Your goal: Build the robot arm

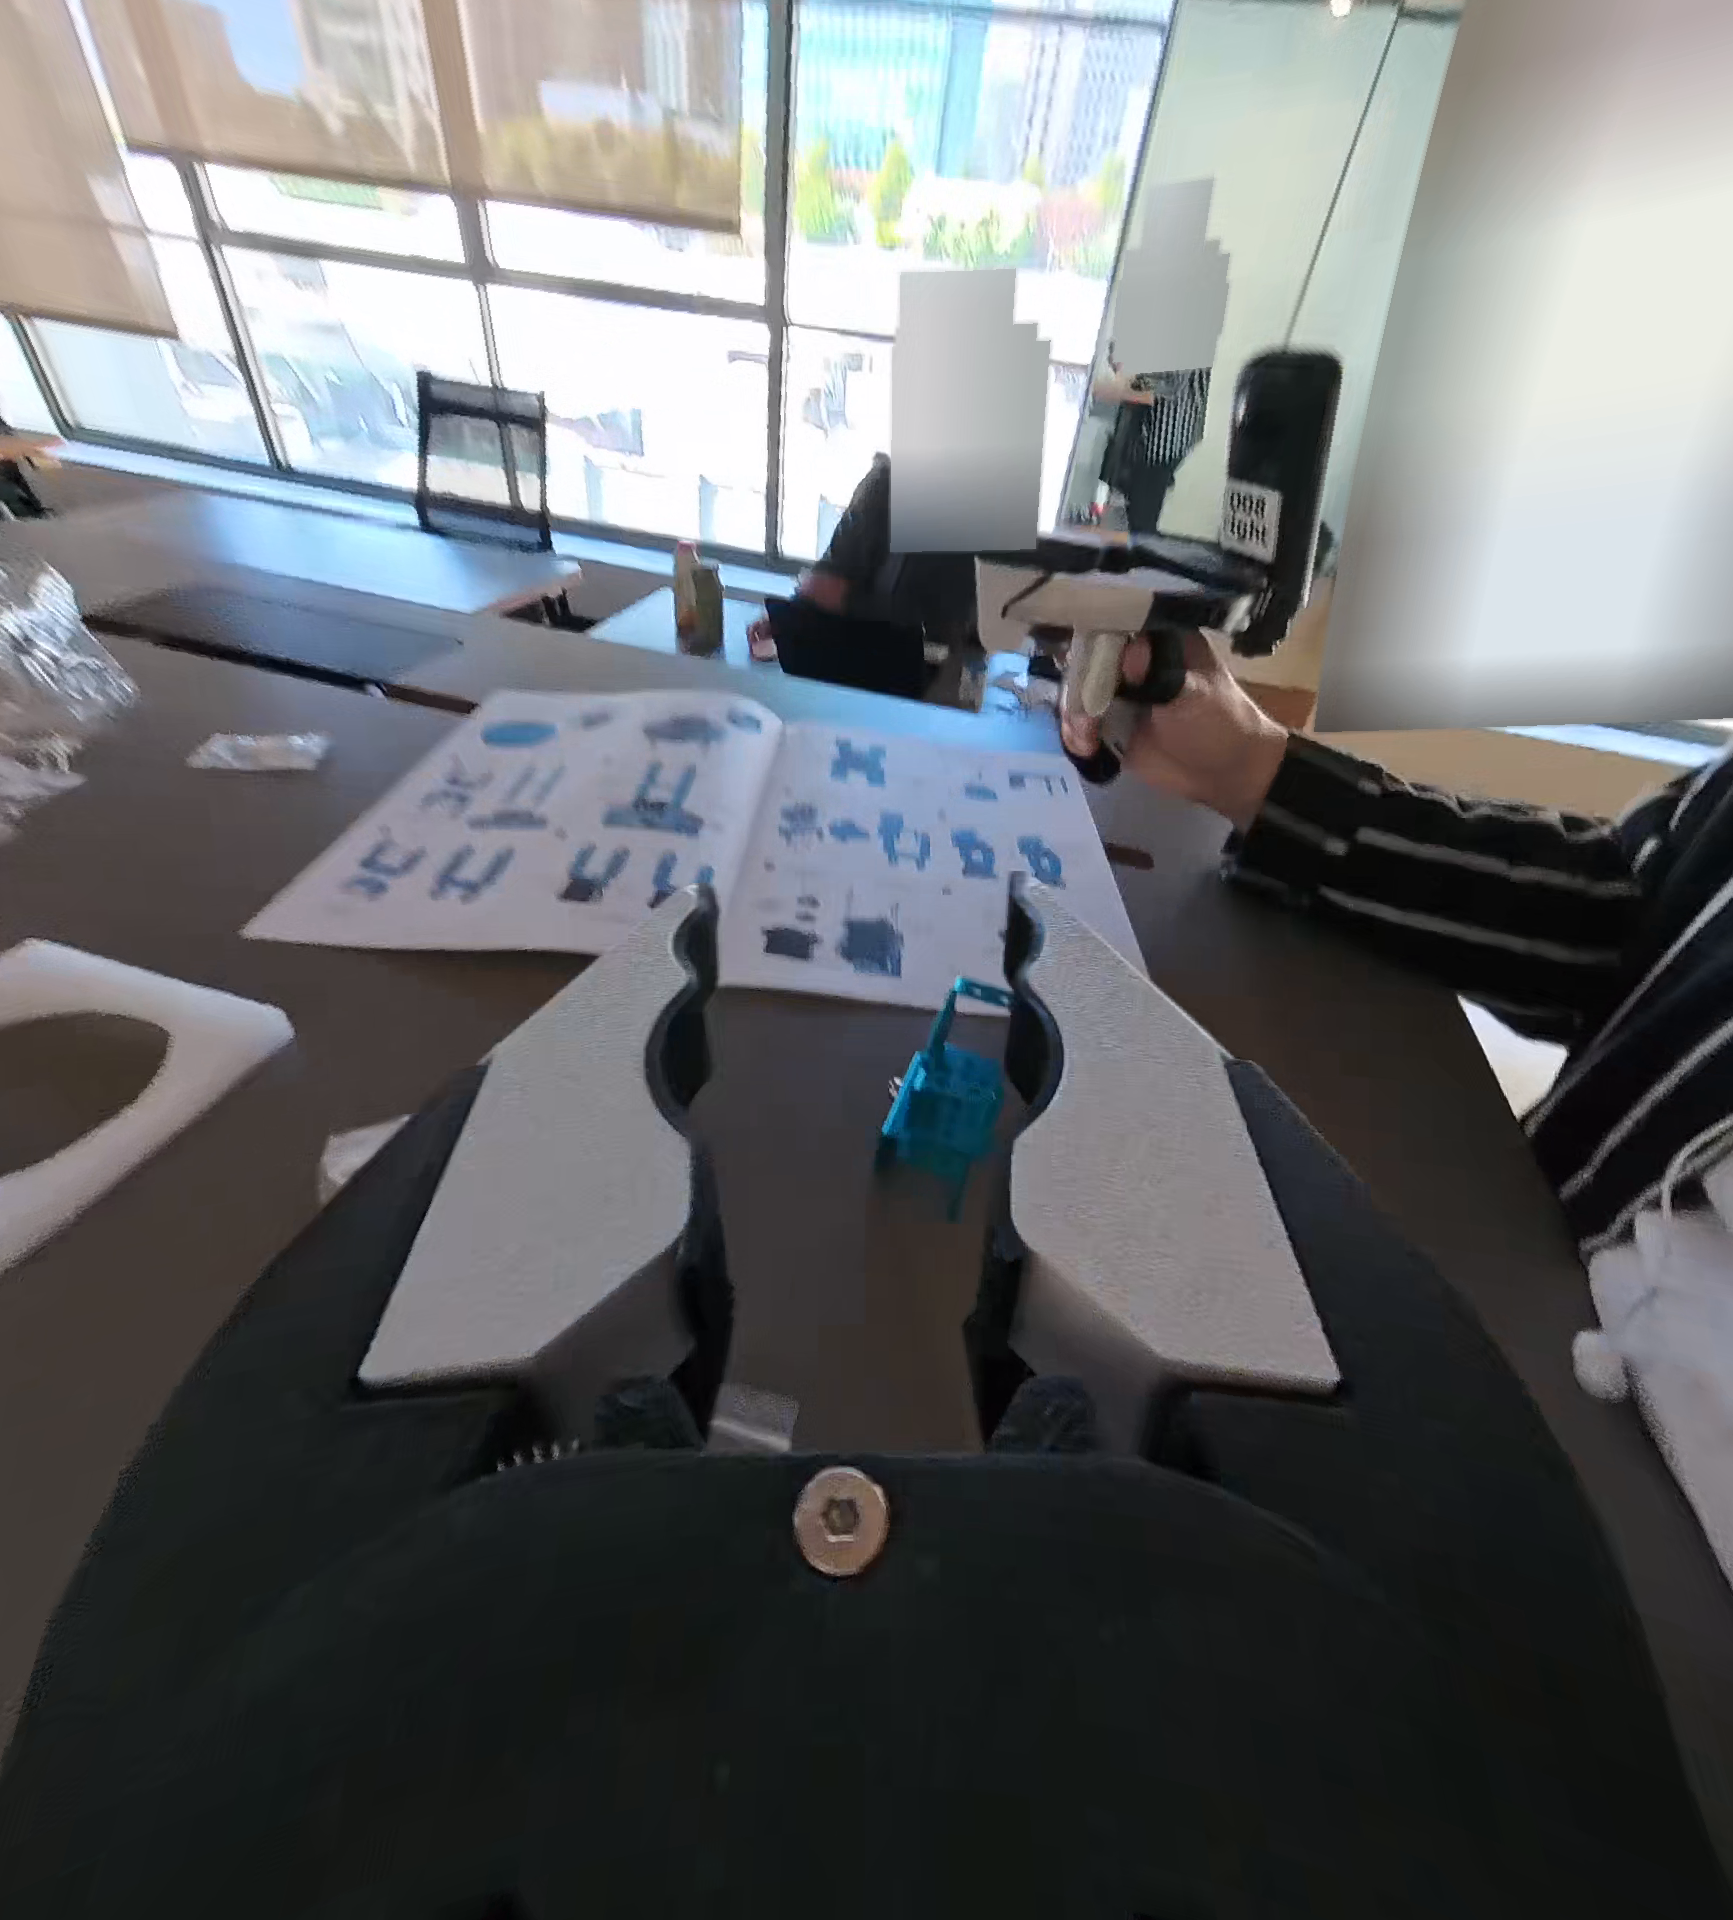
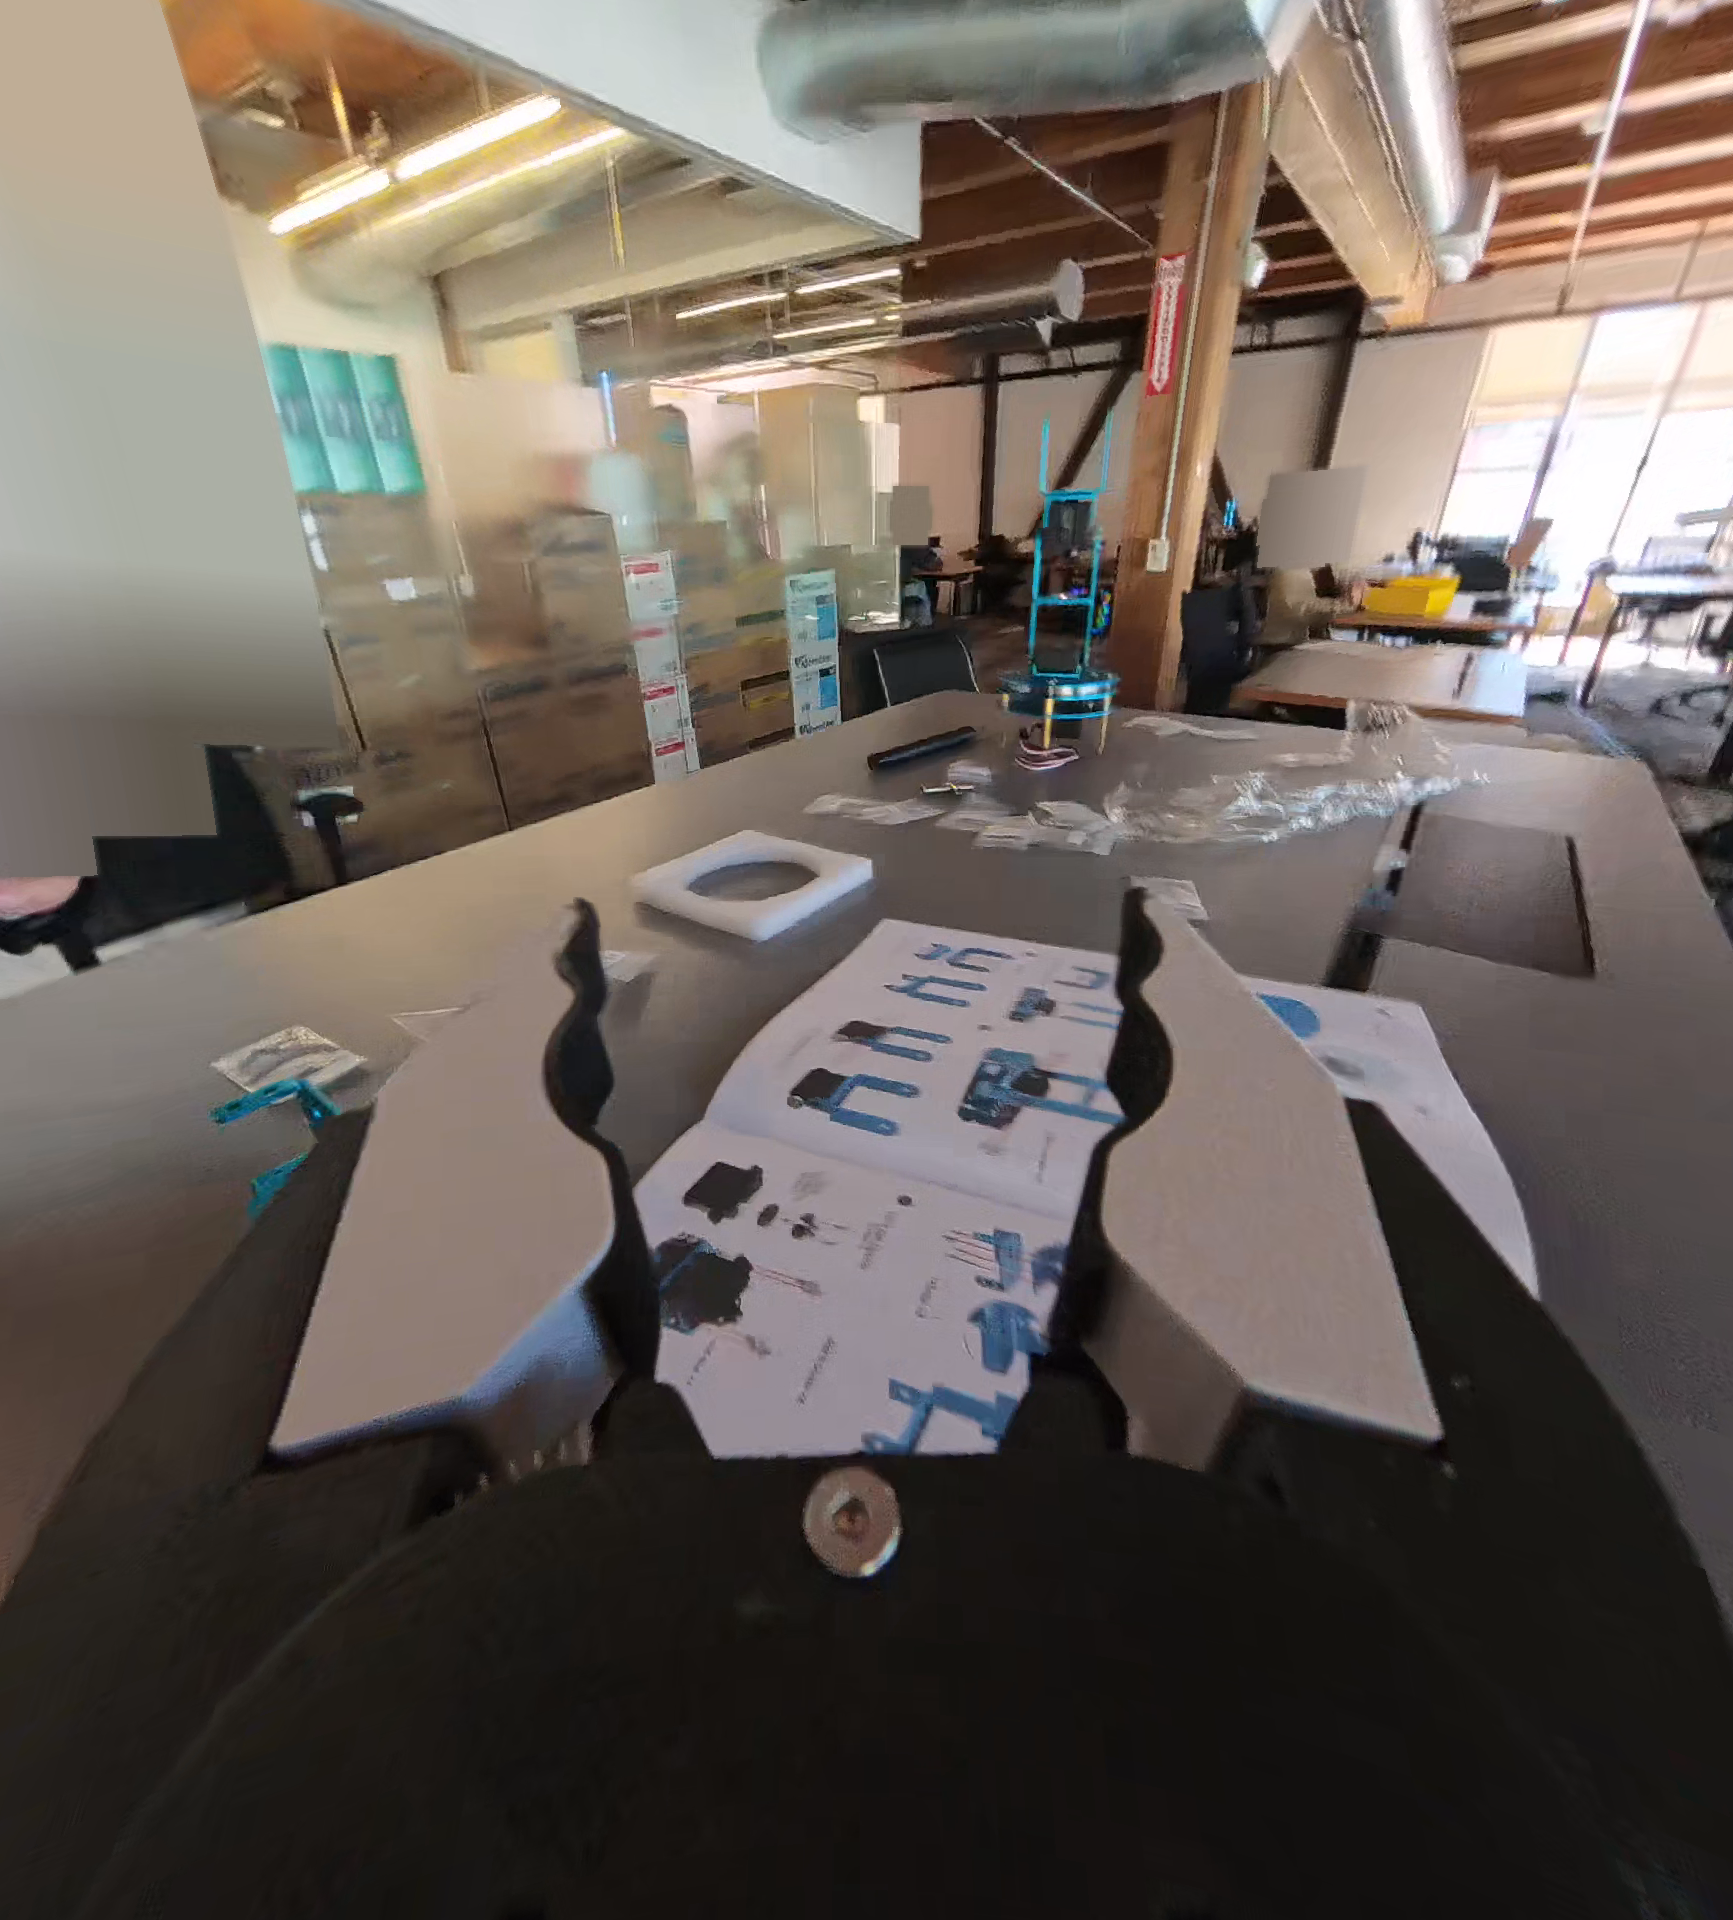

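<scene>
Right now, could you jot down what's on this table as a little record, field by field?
Surface: dark brown table
Left gripper: jaws open, empty, just above the small blue metal bracket assembly
Right gripper: jaws open, empty, above the open white instruction booklet with blue diagrams
Beyond the booklet: white foam square with round cut-out
Far end: tall blue frame tower on round base, black cylinder, crumpled clear plastic bags

The left tool [image 1: 860, 914] was held level with its two fingers spread wide apart and nothing between them. The right tool [image 2: 857, 935] was likewise spread and empty, raised higher, gripped at its handle by the right hand [image 1: 1179, 727] in a striped sleeve
</scene>
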`<control>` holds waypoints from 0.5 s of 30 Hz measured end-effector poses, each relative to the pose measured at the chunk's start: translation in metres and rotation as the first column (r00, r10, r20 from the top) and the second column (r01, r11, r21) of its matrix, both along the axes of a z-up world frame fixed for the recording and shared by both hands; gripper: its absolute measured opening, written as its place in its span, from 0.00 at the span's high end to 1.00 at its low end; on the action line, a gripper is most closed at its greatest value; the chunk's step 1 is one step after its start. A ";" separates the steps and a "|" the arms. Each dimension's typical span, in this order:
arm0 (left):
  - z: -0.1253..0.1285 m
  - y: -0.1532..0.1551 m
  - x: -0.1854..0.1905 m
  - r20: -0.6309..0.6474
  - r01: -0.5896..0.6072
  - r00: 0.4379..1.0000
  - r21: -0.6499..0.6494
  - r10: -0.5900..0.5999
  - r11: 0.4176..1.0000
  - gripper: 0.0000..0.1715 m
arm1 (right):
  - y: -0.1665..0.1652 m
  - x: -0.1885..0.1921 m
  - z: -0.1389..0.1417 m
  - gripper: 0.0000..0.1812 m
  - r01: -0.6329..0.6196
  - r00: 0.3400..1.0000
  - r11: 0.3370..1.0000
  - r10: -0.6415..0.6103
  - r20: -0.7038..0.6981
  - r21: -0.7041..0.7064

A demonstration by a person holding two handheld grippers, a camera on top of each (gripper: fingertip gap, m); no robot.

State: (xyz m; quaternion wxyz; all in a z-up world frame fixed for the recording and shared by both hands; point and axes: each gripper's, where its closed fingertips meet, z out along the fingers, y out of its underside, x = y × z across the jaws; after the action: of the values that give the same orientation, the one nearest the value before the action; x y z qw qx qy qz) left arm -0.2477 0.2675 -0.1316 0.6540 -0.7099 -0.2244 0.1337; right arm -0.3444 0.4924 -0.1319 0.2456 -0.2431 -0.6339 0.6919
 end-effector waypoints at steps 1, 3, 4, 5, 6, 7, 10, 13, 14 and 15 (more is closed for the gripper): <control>0.006 -0.001 -0.003 -0.012 -0.011 1.000 0.013 0.011 1.000 0.64 | 0.007 -0.001 -0.001 0.53 0.000 1.000 1.000 0.001 0.026 -0.015; 0.012 0.001 -0.006 0.000 -0.004 1.000 0.031 0.004 0.999 0.58 | 0.012 0.002 0.001 0.71 -0.018 1.000 0.999 0.019 0.023 -0.032; 0.013 0.006 -0.003 0.009 0.031 0.999 0.045 -0.031 0.999 0.55 | 0.011 0.006 0.005 0.78 -0.025 1.000 0.999 0.025 -0.006 -0.034; 0.016 0.011 0.000 0.014 0.066 0.998 0.070 -0.068 0.995 0.53 | 0.009 0.009 0.008 0.86 -0.035 0.999 0.999 0.035 -0.037 -0.021; 0.020 0.015 0.000 0.014 0.085 0.996 0.096 -0.087 0.992 0.54 | 0.006 0.013 0.007 0.94 -0.047 0.997 0.999 0.047 -0.060 0.011; 0.023 0.018 0.000 0.008 0.095 0.995 0.114 -0.096 0.989 0.56 | 0.002 0.015 0.004 1.00 -0.054 0.995 0.997 0.057 -0.080 0.048; 0.028 0.027 -0.004 -0.025 0.106 0.994 0.106 -0.104 0.989 0.60 | -0.003 0.010 -0.007 1.00 0.003 0.993 0.990 0.014 -0.116 0.140; 0.042 0.036 -0.010 -0.094 0.134 0.987 0.075 -0.127 0.988 0.69 | -0.005 0.002 -0.022 1.00 0.026 0.996 0.980 -0.009 -0.088 0.197; 0.050 0.040 -0.014 -0.121 0.147 0.983 0.068 -0.138 0.987 0.73 | -0.004 -0.001 -0.025 1.00 0.033 0.997 0.980 -0.019 -0.075 0.197; 0.061 0.043 -0.017 -0.151 0.158 0.978 0.068 -0.146 0.985 0.75 | -0.002 -0.004 -0.027 1.00 0.047 0.997 0.979 -0.033 -0.071 0.197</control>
State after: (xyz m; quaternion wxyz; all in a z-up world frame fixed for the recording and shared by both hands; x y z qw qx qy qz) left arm -0.2651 0.3106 -0.0710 0.7047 -0.6868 -0.1262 0.1258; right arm -0.3487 0.4907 -0.1591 0.3037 -0.2066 -0.6860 0.6280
